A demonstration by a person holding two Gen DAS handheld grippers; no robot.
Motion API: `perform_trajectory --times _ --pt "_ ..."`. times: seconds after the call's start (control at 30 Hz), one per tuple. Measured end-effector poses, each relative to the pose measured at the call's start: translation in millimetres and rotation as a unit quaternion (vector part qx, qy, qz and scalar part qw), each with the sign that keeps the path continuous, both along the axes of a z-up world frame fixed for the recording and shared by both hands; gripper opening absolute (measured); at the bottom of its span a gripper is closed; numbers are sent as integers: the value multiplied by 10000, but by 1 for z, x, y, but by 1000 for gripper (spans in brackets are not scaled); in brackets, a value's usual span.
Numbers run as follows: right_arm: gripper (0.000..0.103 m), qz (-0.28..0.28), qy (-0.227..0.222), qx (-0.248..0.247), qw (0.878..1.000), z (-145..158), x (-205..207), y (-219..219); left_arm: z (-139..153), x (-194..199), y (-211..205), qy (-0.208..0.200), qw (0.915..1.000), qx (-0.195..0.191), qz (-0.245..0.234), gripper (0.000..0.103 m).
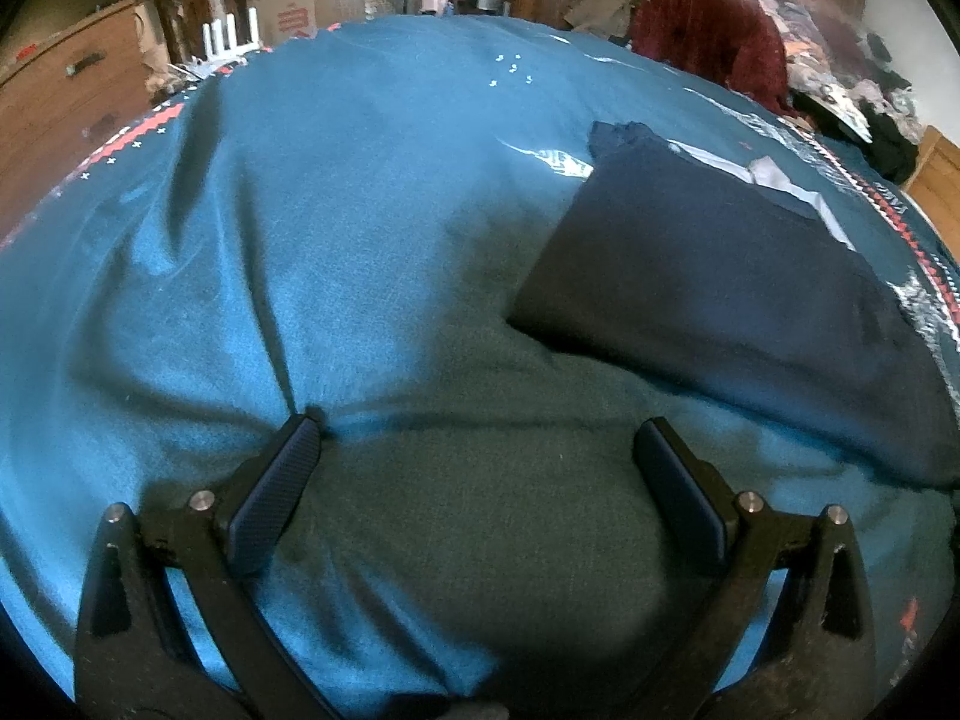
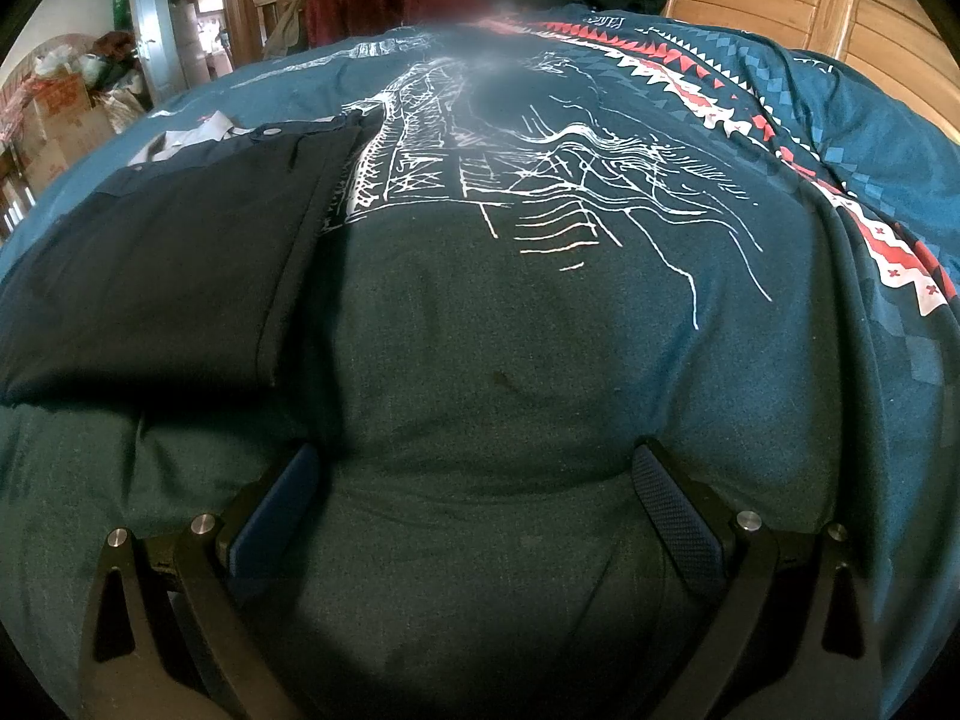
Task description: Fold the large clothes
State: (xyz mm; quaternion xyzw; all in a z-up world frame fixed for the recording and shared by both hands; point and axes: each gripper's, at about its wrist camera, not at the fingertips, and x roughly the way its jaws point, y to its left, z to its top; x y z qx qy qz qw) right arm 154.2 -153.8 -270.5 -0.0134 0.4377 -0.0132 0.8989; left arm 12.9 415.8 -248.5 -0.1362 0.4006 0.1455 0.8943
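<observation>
The folded dark garment (image 1: 720, 276) lies flat on the teal bedspread (image 1: 300, 210), ahead and right of the left gripper (image 1: 477, 438), ahead and left of the right gripper (image 2: 477, 468). Open bedspread surrounds both. Each gripper is spread wide, grasping nothing, fingers (image 1: 282, 474) resting on the cover.

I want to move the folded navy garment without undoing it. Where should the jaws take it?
Probably the near edge of the navy garment, coming in low from the front, the side nearest both grippers. There the layers appear to end in one thick, straight edge lying on the bedspread. The far end shows loose grey fabric and a button, likelier to unfold.
</observation>
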Motion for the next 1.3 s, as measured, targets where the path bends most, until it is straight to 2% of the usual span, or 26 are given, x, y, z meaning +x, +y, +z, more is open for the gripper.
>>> perform_trajectory --times 0.13,0.2,0.27,0.3,0.37,0.43,0.53,0.6,0.63,0.67,0.87,1.0,1.03,1.1,1.13,1.23,1.3 --pt "103 1 -10 16 10000 0 -1 0 15 -33 -1 -282 9985 -440 -146 102" --pt "103 1 -10 32 10000 -1 -1 1 21 -47 -7 -388 9974 -553 -245 92" --pt "103 1 -11 36 10000 -1 -1 1 30 -53 -15 -585 9942 -795 -429 77" --pt "103 0 -11 45 10000 -1 -1 0 37 -52 -19 -717 9921 -885 -527 76" --pt "103 -5 -13 39 10000 0 -2 1 47 -40 -23 -922 9867 -1146 -697 74" --pt "103 -8 -13 38 10000 0 -2 1 45 -16 -16 -1047 9746 -1820 -776 72" --pt "103 -14 -11 34 10000 0 -1 1 18 18 -1 -871 9597 -2614 -550 60" --pt "103 -15 -9 32 10000 0 -2 2 -5 37 3 -600 9539 -2924 -313 54" --pt "103 -15 -11 33 10000 0 -1 1 -8 40 3 -572 9541 -2932 -236 47" --pt "103 -16 -11 33 10000 0 -1 1 -9 43 2 -600 9532 -2957 -191 45" --pt "103 -35 -11 -56 10000 2 -3 3 -9 55 1 -874 9512 -2961 -53 45" --pt "103 -9 79 -308 9995 12 -8 11 -5 71 -4 -1081 9532 -2823 5 43" --pt "100 68 163 -340 9993 18 -9 13 -4 74 -5 -1109 9545 -2767 19 41" --pt "94 309 242 -360 9986 36 -13 22 -1 77 -9 -1201 9568 -2647 -41 23" --pt "94 389 170 -374 9984 51 -17 29 0 77 -10 -1244 9572 -2612 -94 3" --pt "96 681 -252 -334 9968 98 -21 65 5 74 -12 -1345 9614 -2393 -199 2" --pt "98 1067 -465 -80 9932 126 -7 108 12 75 -19 -1326 9690 -2071 -255 2"
